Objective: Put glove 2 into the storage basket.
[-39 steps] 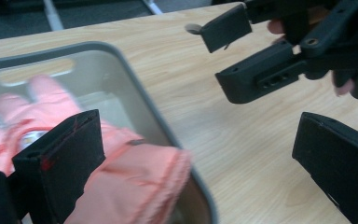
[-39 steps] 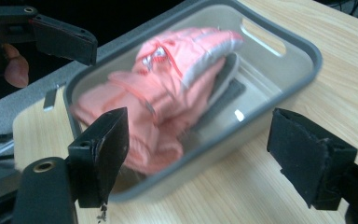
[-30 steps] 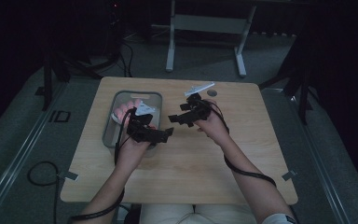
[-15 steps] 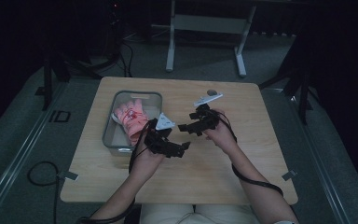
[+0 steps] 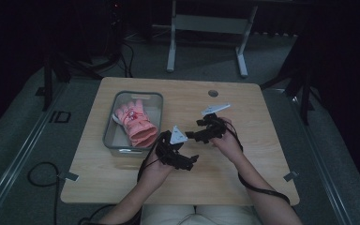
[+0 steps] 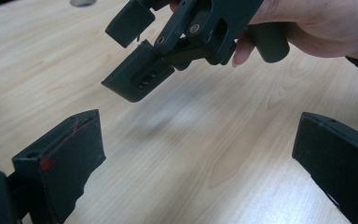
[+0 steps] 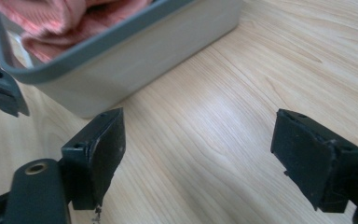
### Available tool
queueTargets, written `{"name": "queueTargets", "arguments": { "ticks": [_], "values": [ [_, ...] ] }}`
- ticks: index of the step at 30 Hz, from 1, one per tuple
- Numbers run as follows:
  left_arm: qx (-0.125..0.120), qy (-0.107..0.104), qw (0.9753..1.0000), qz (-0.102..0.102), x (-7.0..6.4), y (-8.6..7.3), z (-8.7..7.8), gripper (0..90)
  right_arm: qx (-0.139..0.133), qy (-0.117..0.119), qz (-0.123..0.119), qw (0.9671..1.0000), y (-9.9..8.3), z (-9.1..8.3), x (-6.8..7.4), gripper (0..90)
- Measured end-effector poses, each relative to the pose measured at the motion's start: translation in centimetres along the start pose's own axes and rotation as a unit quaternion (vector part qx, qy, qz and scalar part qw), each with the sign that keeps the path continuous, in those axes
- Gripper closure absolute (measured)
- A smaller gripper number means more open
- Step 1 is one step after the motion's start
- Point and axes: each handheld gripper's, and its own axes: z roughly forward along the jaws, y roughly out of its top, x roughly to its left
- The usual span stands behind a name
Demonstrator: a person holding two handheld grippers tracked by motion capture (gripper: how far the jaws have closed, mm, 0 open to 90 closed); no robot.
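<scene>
High view, read from the left: the pink glove (image 5: 135,123) lies inside the grey bin (image 5: 109,127) on the left half of the table (image 5: 243,178), cuff toward the person, nothing touching it. A second ago the left claw (image 5: 191,159) hung over the bin's near edge, just beside the glove; half a second ago it was already off the rim; now it sits to the right of the bin over bare wood, so the hand has drawn back toward the table's middle. The left gripper view shows its jaws spread wide with only wood grain between them — it holds nothing.

Further right, the right claw (image 5: 190,136) has also come in toward the centre and now points leftward at the bin. Its own view shows both jaws wide apart and empty, the bin wall (image 7: 135,60) close ahead and pink fabric (image 7: 70,18) above the rim.

My reading — the glove is delivered and released, both hands are clearing away, and the placing step looks finished.
</scene>
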Motion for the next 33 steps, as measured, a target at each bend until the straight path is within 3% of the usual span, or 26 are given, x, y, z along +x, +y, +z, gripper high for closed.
{"name": "queueTargets", "arguments": {
  "ticks": [6, 13, 17, 18, 22, 29, 33],
  "values": [
    [0.008, -0.008, 0.9998, 0.015, -0.3, -1.0, 0.9, 1.4, 0.002, -0.010, 0.006, 0.9999, -2.1, 0.1, -0.6, 17.8],
    [0.023, -0.030, 0.9992, 0.014, -0.5, -2.5, 2.3, 1.4, 0.013, -0.014, 0.013, 0.9997, -4.4, 0.1, -1.3, 17.7],
    [0.030, -0.029, 0.9989, 0.023, -0.8, -3.0, 2.8, 1.4, 0.012, -0.026, 0.015, 0.9995, -5.7, -0.1, -1.6, 16.9],
    [0.031, -0.026, 0.9986, 0.035, -0.9, -3.3, 3.0, 1.4, 0.011, -0.026, 0.016, 0.9995, -6.0, -0.1, -1.7, 16.9],
    [0.035, -0.037, 0.9983, 0.029, -0.7, -3.9, 3.3, 1.4, 0.010, -0.034, 0.017, 0.9992, -6.6, -0.3, -2.0, 16.8],
    [0.033, -0.025, 0.9989, 0.024, -0.5, -4.8, 3.4, 1.4, 0.007, -0.050, 0.017, 0.9986, -8.3, -0.9, -2.5, 15.8],
    [0.035, -0.029, 0.9987, 0.022, -0.6, -5.2, 3.6, 1.4, 0.001, -0.050, 0.018, 0.9986, -9.3, -1.1, -2.6, 15.4]
  ]
}}
